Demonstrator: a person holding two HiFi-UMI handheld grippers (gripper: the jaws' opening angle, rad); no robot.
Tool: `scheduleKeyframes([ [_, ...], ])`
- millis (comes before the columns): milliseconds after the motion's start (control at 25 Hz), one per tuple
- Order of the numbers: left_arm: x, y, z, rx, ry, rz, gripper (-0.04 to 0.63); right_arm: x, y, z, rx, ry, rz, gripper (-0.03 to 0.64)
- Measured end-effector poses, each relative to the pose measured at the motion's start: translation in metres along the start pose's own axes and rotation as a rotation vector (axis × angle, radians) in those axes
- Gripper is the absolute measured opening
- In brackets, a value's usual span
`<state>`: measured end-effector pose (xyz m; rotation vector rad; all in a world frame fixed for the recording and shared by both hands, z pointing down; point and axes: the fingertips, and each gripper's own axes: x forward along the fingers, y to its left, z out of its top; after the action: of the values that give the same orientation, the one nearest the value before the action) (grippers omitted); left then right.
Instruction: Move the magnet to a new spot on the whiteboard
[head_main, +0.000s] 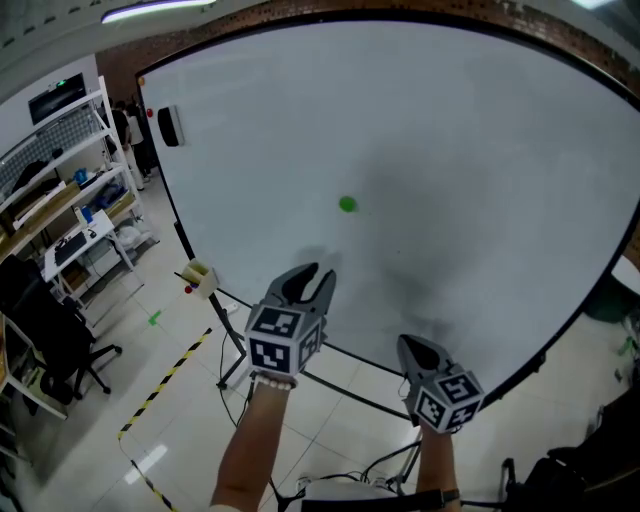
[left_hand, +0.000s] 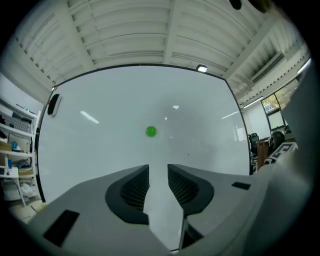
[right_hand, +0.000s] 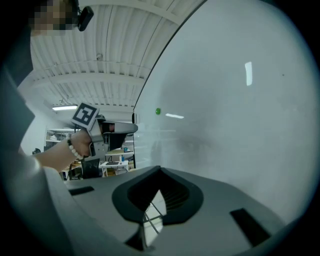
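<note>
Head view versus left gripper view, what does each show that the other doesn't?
Only the head view: the person's forearms and the striped floor tape. Only the left gripper view: the ceiling, and a close look at the jaws of the left gripper, apart with nothing between. Both: the green magnet on the whiteboard and the black eraser at its upper left.

Bright, even light; glare streaks on the whiteboard (left_hand: 100, 155); fisheye bending and dark corners.

Whiteboard (head_main: 450, 120) right corner cut off by picture edge; small dark item (head_main: 169, 126) at its top-left unidentifiable.
</note>
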<state>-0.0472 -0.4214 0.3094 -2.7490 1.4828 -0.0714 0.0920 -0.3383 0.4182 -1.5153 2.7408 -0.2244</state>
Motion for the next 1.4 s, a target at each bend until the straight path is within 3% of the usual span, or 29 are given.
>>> scheduleKeyframes([
  [80, 0.014, 0.000, 0.021, 0.030, -0.025, 0.013, 0.122, -0.004, -0.005, 0.002, 0.003, -0.011, -0.002, 0.005],
  [200, 0.032, 0.002, 0.049, 0.065, -0.058, 0.037, 0.210, -0.010, -0.012, 0.004, 0.008, -0.015, -0.018, 0.003],
  [440, 0.060, 0.001, 0.082, 0.138, -0.090, 0.060, 0.210, -0.023, -0.030, 0.010, 0.013, -0.028, -0.052, 0.004],
  [880, 0.089, 0.010, 0.078, 0.152, -0.044, 0.077, 0.209, -0.027, -0.047, 0.009, 0.023, -0.045, -0.078, 0.005],
  [1400, 0.095, 0.006, 0.079, 0.173, -0.041, 0.048, 0.146, -0.025, -0.052, 0.008, 0.030, -0.038, -0.091, 0.004],
])
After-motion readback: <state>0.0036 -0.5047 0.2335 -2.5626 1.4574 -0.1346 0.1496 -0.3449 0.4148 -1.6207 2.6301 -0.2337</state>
